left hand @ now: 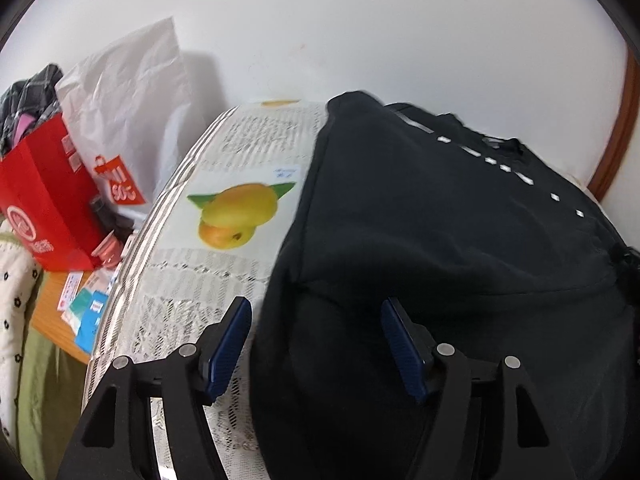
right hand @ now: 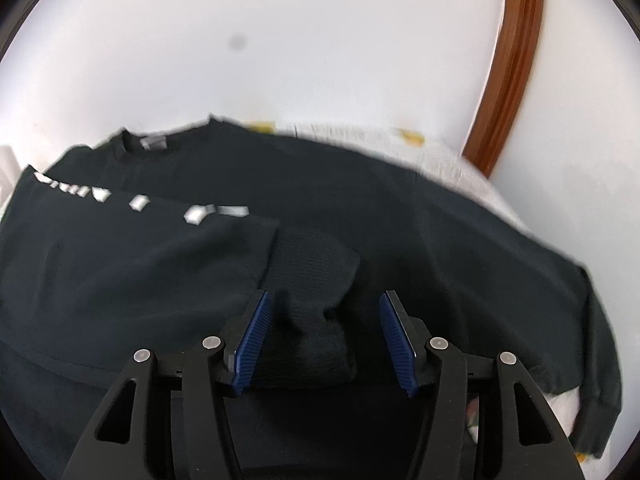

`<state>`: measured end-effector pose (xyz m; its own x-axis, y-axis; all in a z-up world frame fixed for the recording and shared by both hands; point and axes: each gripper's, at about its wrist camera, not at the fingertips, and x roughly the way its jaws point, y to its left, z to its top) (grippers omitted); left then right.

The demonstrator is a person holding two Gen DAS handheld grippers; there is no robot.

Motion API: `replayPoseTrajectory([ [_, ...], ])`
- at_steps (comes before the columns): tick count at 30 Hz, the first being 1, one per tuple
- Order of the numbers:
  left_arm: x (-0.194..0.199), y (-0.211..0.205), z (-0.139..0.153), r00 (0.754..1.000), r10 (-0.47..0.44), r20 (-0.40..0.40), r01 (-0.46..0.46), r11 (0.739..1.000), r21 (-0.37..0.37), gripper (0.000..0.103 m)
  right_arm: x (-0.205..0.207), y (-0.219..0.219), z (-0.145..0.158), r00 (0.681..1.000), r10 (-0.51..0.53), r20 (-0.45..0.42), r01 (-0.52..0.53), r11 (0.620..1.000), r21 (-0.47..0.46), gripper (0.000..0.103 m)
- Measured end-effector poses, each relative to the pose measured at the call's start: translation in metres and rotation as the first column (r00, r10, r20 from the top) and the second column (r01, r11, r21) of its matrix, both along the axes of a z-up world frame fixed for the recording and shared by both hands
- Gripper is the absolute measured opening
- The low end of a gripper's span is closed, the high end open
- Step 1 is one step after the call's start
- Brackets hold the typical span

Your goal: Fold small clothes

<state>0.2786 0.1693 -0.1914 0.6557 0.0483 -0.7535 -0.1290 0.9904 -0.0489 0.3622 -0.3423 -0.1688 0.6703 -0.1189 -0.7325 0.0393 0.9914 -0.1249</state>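
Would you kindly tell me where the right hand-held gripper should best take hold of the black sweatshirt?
Probably the ribbed cuff of the black sweatshirt, approached from the near edge: it bunches up between the open pads of the right hand-held gripper.

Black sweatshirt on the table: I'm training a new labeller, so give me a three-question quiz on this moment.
1. True or false: the right gripper is clamped shut on the ribbed cuff.
2. What fruit is printed on the tablecloth? A apples, B mangoes, C grapes.
3. What colour is the bag left of the black sweatshirt?

Key: 1 false, its pads stand apart; 2 B; 3 red.
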Motion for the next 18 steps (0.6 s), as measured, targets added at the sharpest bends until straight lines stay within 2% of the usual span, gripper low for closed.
replayPoseTrajectory([
  [3, 0.000, 0.005, -0.002, 1.000, 0.006, -0.008, -0.006, 1.000, -0.023, 0.065, -0.007, -0.006, 0.020, 0.998, -0.004, 0.056, 0.003, 1.000, 0.024, 0.056],
  [7, -0.001, 0.004, -0.001, 1.000, 0.004, -0.005, -0.004, 1.000, -0.016, 0.067, -0.018, -0.036, 0.041, 0.996, -0.088, -0.032, 0.090, 0.994, 0.059, 0.056],
  [9, -0.002, 0.002, 0.001, 1.000, 0.000, 0.001, 0.000, 1.000, -0.003, 0.067, -0.033, -0.060, 0.047, 0.992, -0.120, -0.040, 0.123, 0.989, 0.083, 0.056],
  [13, -0.005, -0.003, 0.005, 1.000, -0.012, 0.018, 0.012, 1.000, 0.024, 0.070, -0.073, -0.108, 0.038, 0.979, -0.205, -0.020, 0.202, 0.976, -0.080, 0.063],
  [16, -0.005, -0.005, 0.006, 1.000, -0.018, 0.021, 0.017, 0.999, 0.033, 0.070, -0.102, -0.149, 0.020, 0.961, -0.273, -0.050, 0.265, 0.956, -0.124, 0.063],
  [18, -0.004, -0.004, 0.006, 1.000, -0.018, 0.021, 0.017, 0.999, 0.031, 0.070, -0.120, -0.179, 0.008, 0.943, -0.322, -0.089, 0.312, 0.944, -0.104, 0.063],
])
